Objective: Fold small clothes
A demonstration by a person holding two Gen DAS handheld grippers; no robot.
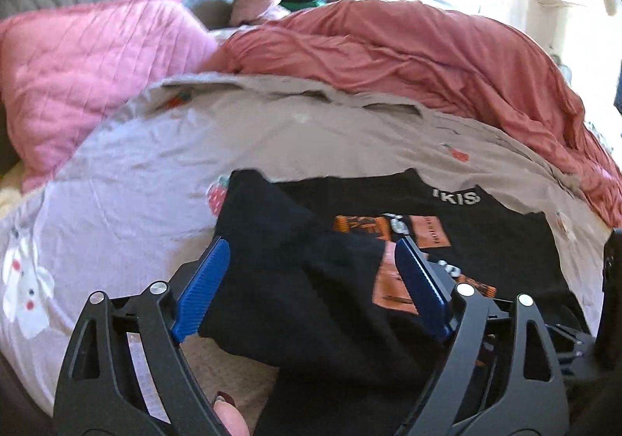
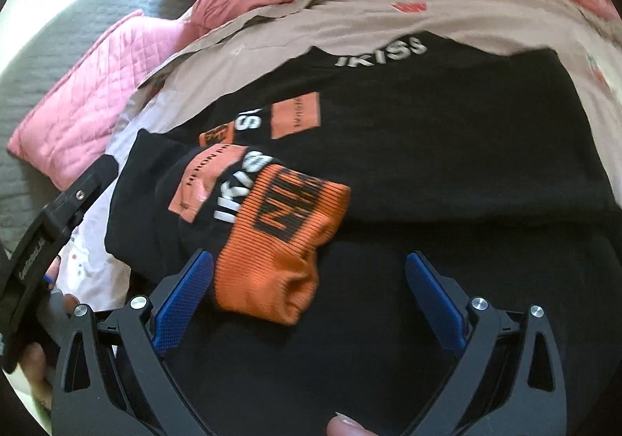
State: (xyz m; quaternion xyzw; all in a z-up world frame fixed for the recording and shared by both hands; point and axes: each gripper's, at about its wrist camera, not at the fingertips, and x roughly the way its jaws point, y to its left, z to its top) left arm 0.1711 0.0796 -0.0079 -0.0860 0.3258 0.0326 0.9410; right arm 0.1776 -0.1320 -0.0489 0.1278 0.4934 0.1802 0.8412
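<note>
A black printed T-shirt with orange patches (image 2: 427, 133) lies partly folded on a lilac strawberry-print bedsheet (image 1: 136, 179), below a rumpled salmon duvet (image 1: 427, 59) and pink quilted pillow (image 1: 85, 67). Left gripper (image 1: 311, 253) and right gripper (image 2: 311, 269) are both released, spread above the shirt.

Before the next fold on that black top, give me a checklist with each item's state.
1. Left gripper free of cloth: ok, jaws wide apart, the black top only lying below them.
2. Right gripper free: ok, jaws apart; the orange cuff lies beside its left pad, contact unclear.
3. Sleeve folded inward: ok, it lies across the chest print.
4. Top flat on the bedsheet: not ok, the fold bunches.
5. Space around the top: ok, pink pillow and red duvet lie farther back.
6. Other sleeve folded: cannot tell.
</note>
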